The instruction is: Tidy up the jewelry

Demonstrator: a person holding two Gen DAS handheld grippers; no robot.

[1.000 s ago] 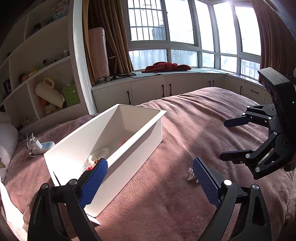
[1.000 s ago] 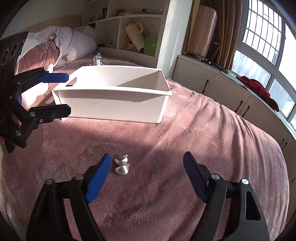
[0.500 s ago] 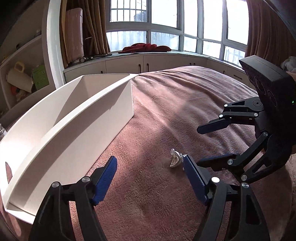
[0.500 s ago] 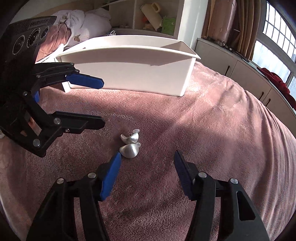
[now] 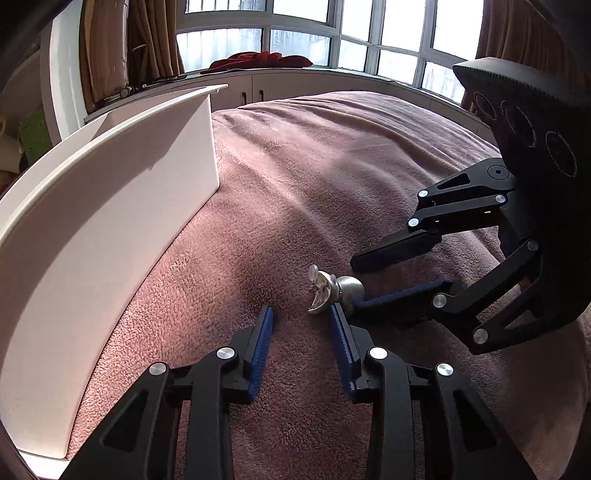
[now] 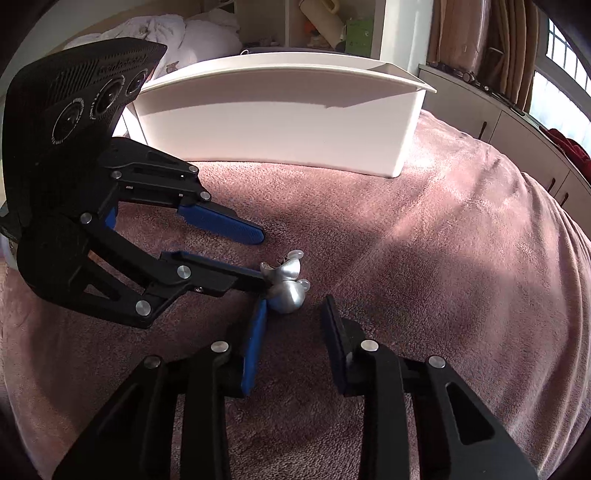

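White bin (image 5: 110,206): inside hidden in both views, only outer walls show; near end cut by the left wrist view's lower left edge, left end behind the left tongs (image 6: 258,258) body in the right wrist view. Two silver earrings (image 5: 325,291) bunch together at the finger tips, part covered by a black finger, so contact and grip can't be told. Shelf items (image 6: 332,26) cut by the top edge, too small to identify.

A bed under a mauve fleece blanket (image 5: 332,177) carries a long white bin (image 6: 280,122) and, apparently, two small silver earrings (image 6: 286,282).
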